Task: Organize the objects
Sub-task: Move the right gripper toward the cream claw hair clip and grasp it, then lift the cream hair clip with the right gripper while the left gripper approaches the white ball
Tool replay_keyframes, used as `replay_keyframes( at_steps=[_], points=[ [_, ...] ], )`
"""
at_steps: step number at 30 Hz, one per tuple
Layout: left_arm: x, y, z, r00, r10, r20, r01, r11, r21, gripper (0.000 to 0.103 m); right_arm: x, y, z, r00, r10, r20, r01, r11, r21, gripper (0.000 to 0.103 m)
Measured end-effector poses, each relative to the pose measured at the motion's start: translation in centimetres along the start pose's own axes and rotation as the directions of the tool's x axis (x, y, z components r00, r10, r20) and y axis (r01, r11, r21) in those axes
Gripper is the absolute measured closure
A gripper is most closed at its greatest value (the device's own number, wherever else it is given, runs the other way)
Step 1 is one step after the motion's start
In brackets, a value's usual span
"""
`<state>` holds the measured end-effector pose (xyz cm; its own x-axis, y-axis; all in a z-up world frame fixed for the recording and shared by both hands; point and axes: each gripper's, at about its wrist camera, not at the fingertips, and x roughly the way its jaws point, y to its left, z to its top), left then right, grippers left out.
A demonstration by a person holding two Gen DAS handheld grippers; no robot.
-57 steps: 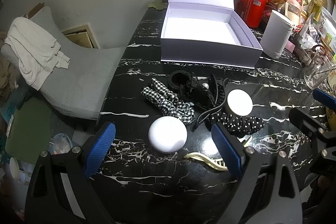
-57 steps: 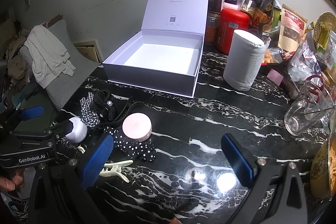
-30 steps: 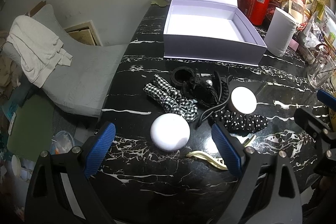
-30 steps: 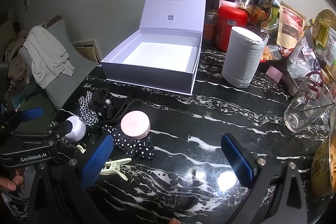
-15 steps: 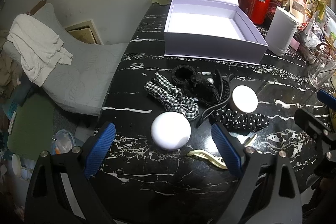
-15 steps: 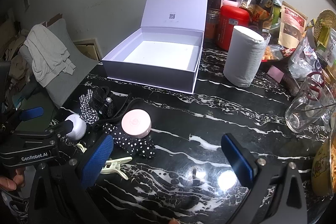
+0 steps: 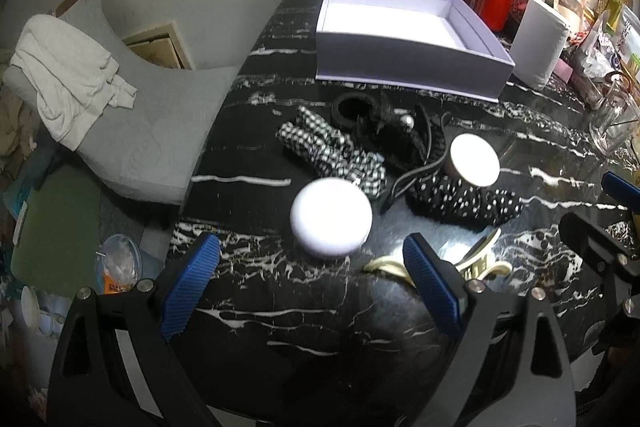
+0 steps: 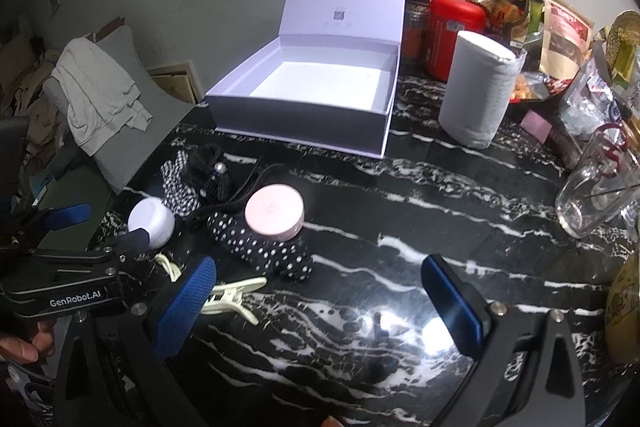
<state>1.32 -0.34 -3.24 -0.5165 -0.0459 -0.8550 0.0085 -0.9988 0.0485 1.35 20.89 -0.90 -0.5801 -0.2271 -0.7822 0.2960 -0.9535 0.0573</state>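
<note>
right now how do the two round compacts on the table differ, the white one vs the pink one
The white compact has a domed, plain lid; the pink compact has a flat lid with a faint mark at its centre. The white one sits on bare table between the left gripper's open fingers; the pink one rests against the polka-dot scrunchie, farther from that gripper. Both are round, closed and lying flat.

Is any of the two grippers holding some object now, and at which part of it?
Nothing is held. The left gripper and the right gripper both have open jaws with only the table between them.

Two round cases (image 7: 331, 215) (image 7: 475, 159), three scrunchies (image 7: 332, 151) (image 7: 464, 203) (image 7: 354, 109), one box (image 7: 404, 23).
</note>
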Motion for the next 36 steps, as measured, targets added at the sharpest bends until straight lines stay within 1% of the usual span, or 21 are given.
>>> replay_keyframes(
  at_steps=[4, 10, 16, 21, 25, 30, 36],
  points=[
    [0.4, 0.3, -0.7, 1.000, -0.002, -0.014, 0.002, 1.000, 0.000, 0.010, 0.5, 0.4, -0.7, 0.999, 0.022, -0.023, -0.022, 1.000, -0.003, 0.000],
    [1.3, 1.3, -1.4, 0.999, -0.030, -0.043, 0.030, 0.999, -0.017, 0.010, 1.7, 1.5, -1.5, 0.995, 0.061, -0.075, -0.063, 0.998, -0.016, 0.000],
    [1.5, 2.0, -1.1, 0.999, -0.044, -0.033, 0.043, 0.999, -0.025, 0.010, 3.3, 2.4, -1.7, 0.983, 0.115, -0.142, -0.120, 0.992, -0.032, 0.000],
    [2.0, 2.3, -0.6, 0.997, -0.072, -0.039, 0.071, 0.997, -0.019, 0.010, 4.5, 3.6, -1.7, 0.970, 0.147, -0.191, -0.161, 0.985, -0.057, 0.000],
    [2.4, 2.1, -0.2, 0.995, -0.088, -0.039, 0.088, 0.996, -0.007, 0.010, 5.8, 4.5, -1.8, 0.957, 0.165, -0.239, -0.187, 0.980, -0.073, 0.000],
    [3.0, 2.0, 0.1, 0.992, -0.113, -0.049, 0.113, 0.994, -0.003, 0.010, 6.8, 5.6, -1.6, 0.947, 0.173, -0.269, -0.207, 0.973, -0.104, 0.000],
    [3.3, 1.5, 0.6, 0.991, -0.123, -0.045, 0.124, 0.992, 0.013, 0.010, 7.8, 6.1, -1.3, 0.944, 0.171, -0.280, -0.211, 0.971, -0.117, 0.000]
  ],
)
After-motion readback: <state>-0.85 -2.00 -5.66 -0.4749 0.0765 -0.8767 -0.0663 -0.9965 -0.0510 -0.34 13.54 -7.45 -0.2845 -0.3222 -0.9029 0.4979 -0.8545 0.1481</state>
